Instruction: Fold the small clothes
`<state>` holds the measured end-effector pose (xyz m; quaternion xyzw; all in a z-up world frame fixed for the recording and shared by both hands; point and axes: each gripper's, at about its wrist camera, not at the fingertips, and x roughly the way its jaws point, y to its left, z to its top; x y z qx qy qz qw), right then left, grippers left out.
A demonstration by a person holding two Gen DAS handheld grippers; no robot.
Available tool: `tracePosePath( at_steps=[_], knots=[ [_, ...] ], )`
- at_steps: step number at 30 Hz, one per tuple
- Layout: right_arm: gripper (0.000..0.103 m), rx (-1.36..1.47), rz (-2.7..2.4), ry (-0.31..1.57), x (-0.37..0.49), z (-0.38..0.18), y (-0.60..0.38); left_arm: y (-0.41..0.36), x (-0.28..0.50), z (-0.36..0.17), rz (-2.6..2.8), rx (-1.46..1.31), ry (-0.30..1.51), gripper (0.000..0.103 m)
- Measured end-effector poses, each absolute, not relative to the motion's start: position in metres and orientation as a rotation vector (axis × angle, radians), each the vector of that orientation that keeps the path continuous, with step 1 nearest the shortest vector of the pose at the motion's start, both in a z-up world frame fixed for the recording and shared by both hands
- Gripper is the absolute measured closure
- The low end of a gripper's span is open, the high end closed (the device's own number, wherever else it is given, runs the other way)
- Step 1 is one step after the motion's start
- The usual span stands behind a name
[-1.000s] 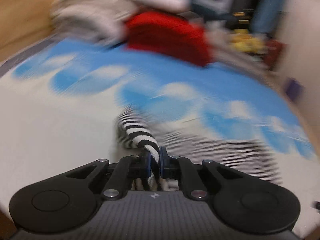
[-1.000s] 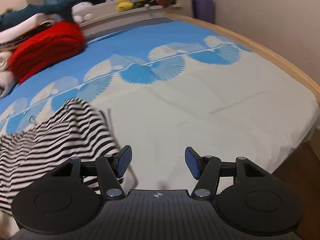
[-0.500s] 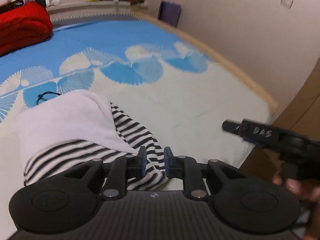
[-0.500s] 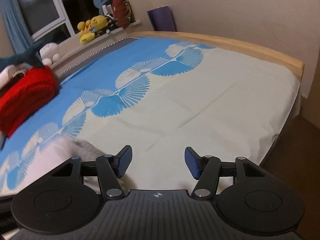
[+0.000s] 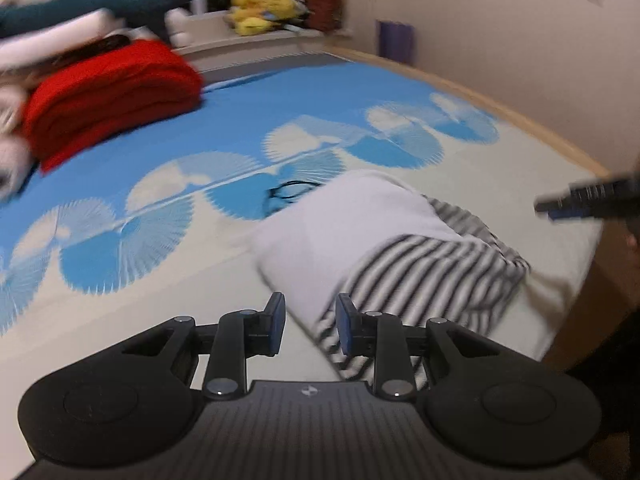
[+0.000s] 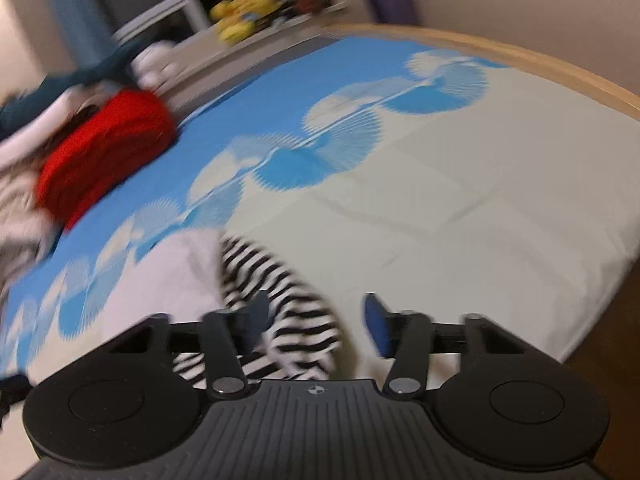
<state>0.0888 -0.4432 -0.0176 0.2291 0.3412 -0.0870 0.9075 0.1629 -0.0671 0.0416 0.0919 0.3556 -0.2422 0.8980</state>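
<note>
Blue and cream cotton covers the bed [image 5: 168, 240] that fills both our views, printed with a row of fan shapes across its middle. On its far left side we see a folded red blanket [image 5: 108, 92] with pale and dark bedding piled behind it, and yellow plush toys [image 5: 260, 12] sit on the ledge beyond. The striped garment [image 5: 420, 276] lies in a loose bundle near the bed's front edge, its white inside turned up over the black-and-white stripes. A thin black loop [image 5: 288, 194] rests on the sheet just behind the bundle; we cannot tell what it is.

Our left tongs [image 5: 310, 326] stand spread apart, with the near edge of the garment showing in the gap between them but not pinched. Our right tongs [image 6: 316, 322] are spread wider, low over the striped end of the garment [image 6: 280, 300], holding nothing. In the left wrist view, the right tongs enter blurred at the right edge, beyond the bundle.
</note>
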Motion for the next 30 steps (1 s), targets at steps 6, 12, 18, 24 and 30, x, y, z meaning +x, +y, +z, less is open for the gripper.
tracePosePath(
  at_steps=[6,12,18,24,30],
  knots=[
    [0.057,0.399,0.005,0.813,0.134,-0.038,-0.429,-0.058,0.174,0.051,-0.436,0.118,0.734,0.068],
    [0.043,0.457,0.03,0.9,0.154,-0.06,-0.428,-0.058,0.186,0.048,-0.43,0.117,0.758,0.06],
    [0.086,0.383,0.126,0.897,0.152,-0.061,-0.409,-0.063,0.188,0.038,-0.426,0.114,0.811,0.06],
    [0.099,0.6,0.206,0.607,0.113,-0.013,-0.442,-0.065,0.193,0.027,-0.465,-0.007,0.898,0.05],
    [0.099,0.518,0.117,0.688,0.096,-0.012,-0.456,-0.088,0.193,0.018,-0.549,-0.072,0.939,0.047]
  ],
)
